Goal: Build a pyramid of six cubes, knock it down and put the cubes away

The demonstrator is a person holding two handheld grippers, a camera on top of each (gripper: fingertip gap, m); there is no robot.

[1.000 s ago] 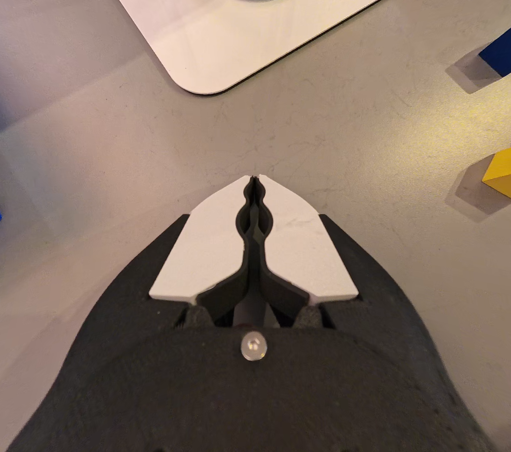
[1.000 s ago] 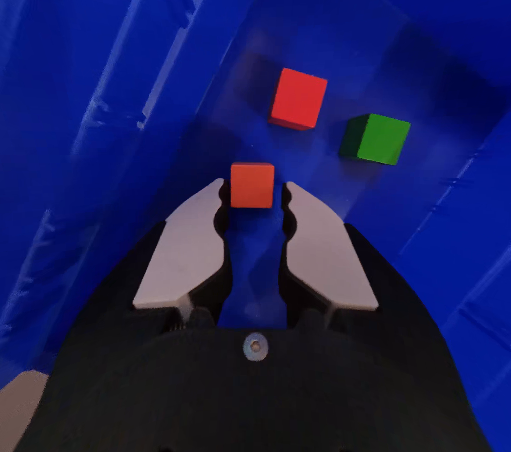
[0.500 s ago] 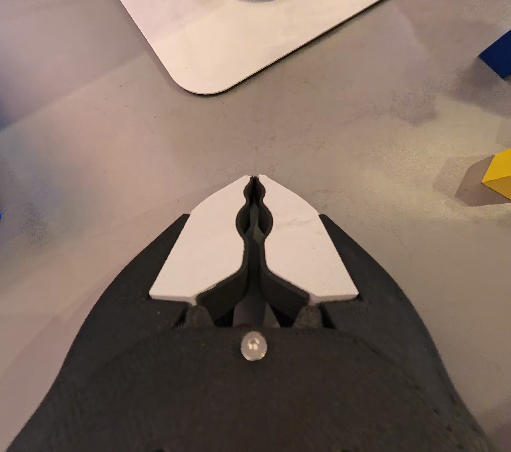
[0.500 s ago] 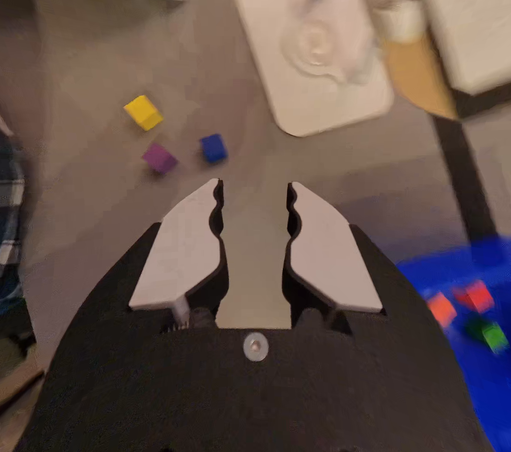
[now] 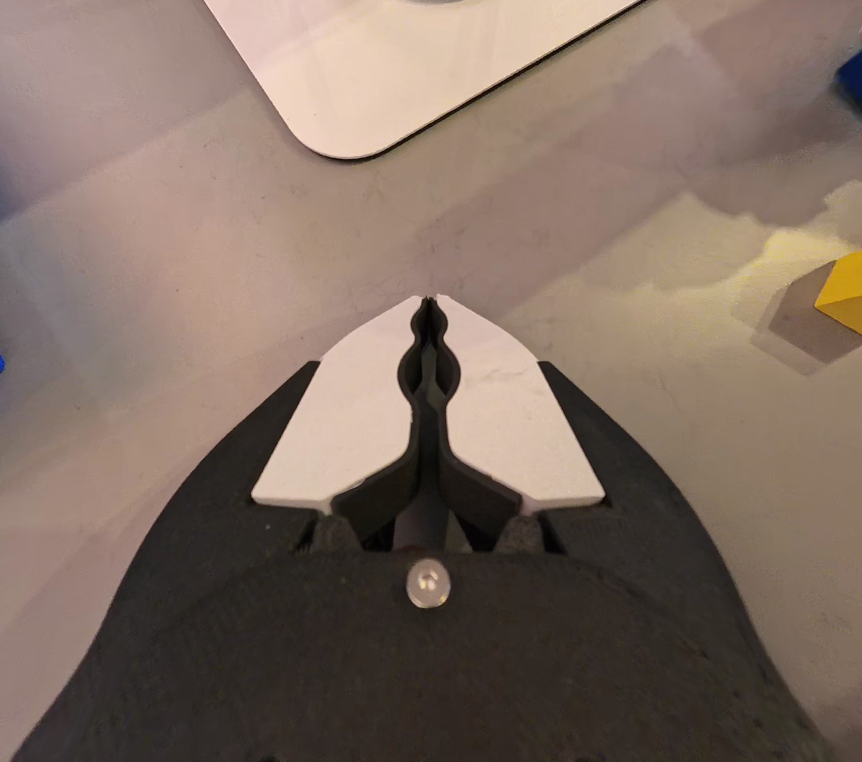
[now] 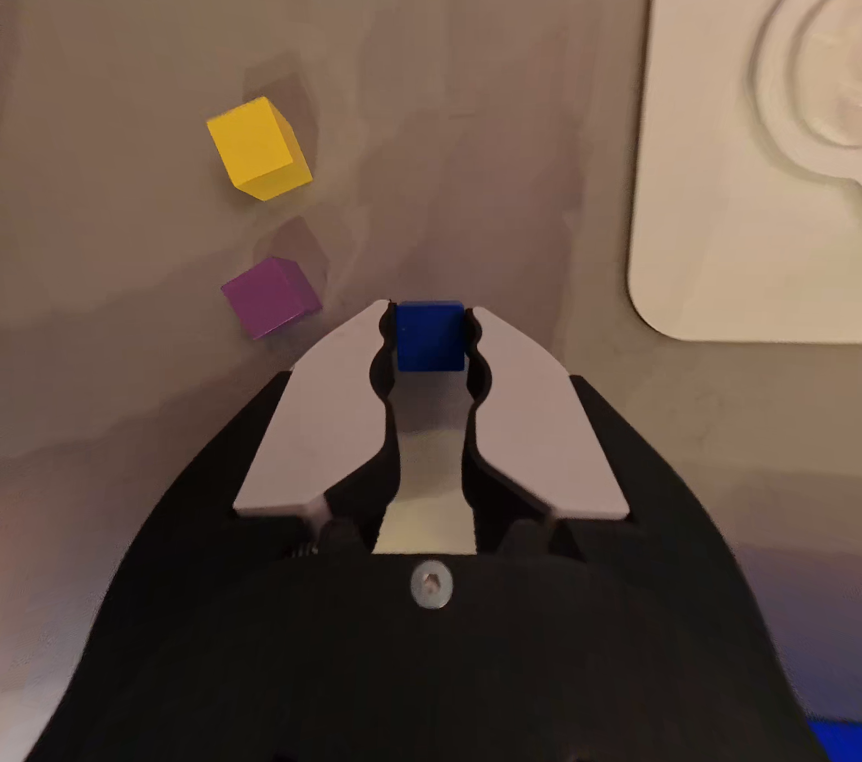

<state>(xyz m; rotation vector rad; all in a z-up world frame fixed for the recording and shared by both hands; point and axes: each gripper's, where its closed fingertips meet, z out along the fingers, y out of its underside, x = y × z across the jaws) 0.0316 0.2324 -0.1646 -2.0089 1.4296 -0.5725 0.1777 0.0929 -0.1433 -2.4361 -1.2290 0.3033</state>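
Observation:
My right gripper [image 6: 429,310] is low over the grey table [image 6: 513,133], shut on a blue cube [image 6: 430,336]; both pads press its sides. A purple cube [image 6: 270,296] lies just left of the fingertips and a yellow cube [image 6: 256,147] lies farther off on the left. My left gripper [image 5: 430,298] is shut with nothing between its fingers, above bare table [image 5: 233,249]. In the left wrist view the yellow cube [image 5: 839,296] shows at the right edge, and a blurred blue patch [image 5: 851,77] shows higher on that edge.
A white plate with a round white stand base on it lies ahead of the left gripper [image 5: 373,63] and to the right of the right gripper [image 6: 723,180]. A corner of the blue bin [image 6: 835,739] shows at the bottom right. Some 20 centimeters of space lies between my two pairs of fingers.
My right gripper left the blue bin, where an orange cube had stood between its open fingers, swung over the table, and closed on the blue cube. My left gripper has not moved.

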